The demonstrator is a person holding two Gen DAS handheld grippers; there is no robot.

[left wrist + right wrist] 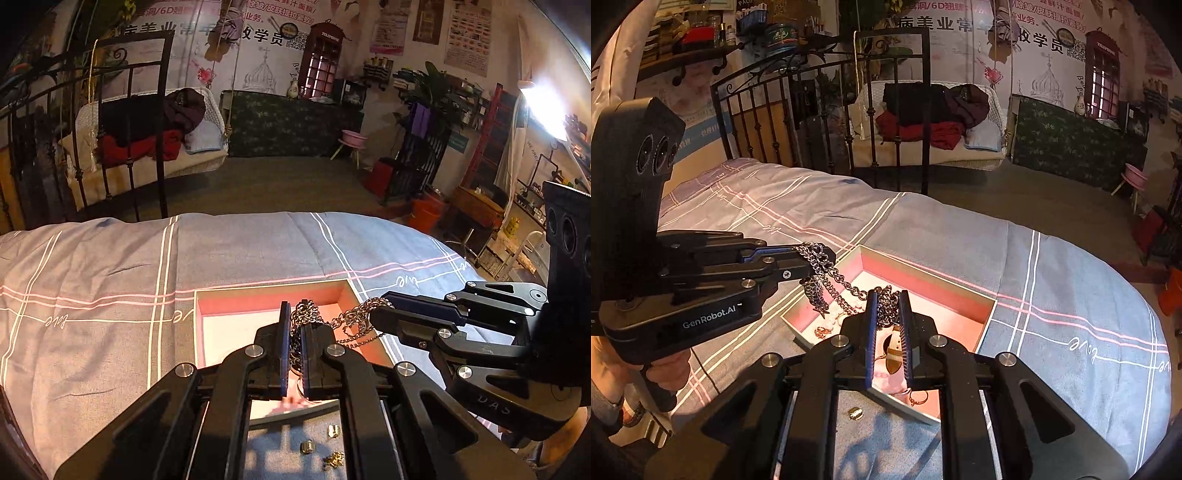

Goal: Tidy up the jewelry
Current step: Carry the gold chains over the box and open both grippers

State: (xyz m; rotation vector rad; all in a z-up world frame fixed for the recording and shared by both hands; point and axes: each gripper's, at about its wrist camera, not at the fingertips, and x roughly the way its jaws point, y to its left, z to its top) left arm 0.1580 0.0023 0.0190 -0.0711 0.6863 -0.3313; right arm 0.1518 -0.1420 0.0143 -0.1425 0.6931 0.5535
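Left gripper (294, 325) and right gripper (888, 310) tilted down — both clamping chain (842, 282) over box (960, 291).

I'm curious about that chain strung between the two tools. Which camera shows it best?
The right wrist view: the chain runs in full from the left tool to the right tool, above the box. The left wrist view shows only bunched links beside its own fingers.

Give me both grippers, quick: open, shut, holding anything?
Left gripper: shut on the metal chain, above the pink-lined box.
Right gripper: shut on the same chain, which hangs between the two.
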